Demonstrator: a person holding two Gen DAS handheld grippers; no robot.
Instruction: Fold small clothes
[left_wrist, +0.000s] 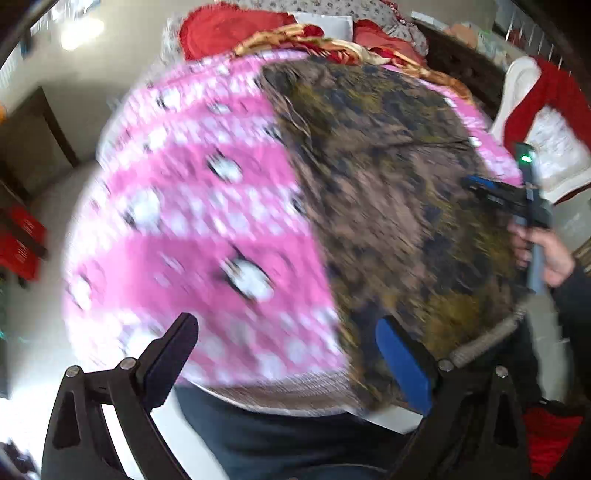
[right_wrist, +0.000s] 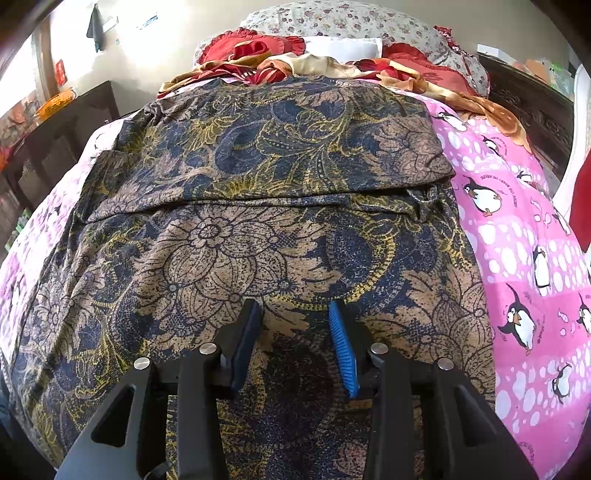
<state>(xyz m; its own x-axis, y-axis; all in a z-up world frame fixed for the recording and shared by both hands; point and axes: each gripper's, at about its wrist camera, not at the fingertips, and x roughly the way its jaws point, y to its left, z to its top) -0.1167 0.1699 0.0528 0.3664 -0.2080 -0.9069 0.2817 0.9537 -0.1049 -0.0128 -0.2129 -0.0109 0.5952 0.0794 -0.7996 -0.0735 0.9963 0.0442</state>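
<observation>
Right wrist view showed the floral garment (right_wrist: 258, 206) spread on a pink penguin sheet (right_wrist: 524, 258) over the bed, its top part folded down. Red and gold bedding (right_wrist: 280, 62) and a flowered pillow (right_wrist: 332, 18) were heaped at the far end; dark cabinet (right_wrist: 66, 133) at left. Right gripper (right_wrist: 295, 314) jaws stood apart over the cloth, nothing pinched. Left gripper (left_wrist: 288, 332), blurred, gaped wide and empty.

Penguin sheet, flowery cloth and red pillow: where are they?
Penguin sheet (right_wrist: 517, 258), right wrist view, on a pink patch beside a penguin.
Flowery cloth (right_wrist: 229, 251), right wrist view, on the large printed flower.
Red pillow (right_wrist: 236, 46), right wrist view, on its ruffled front.
</observation>
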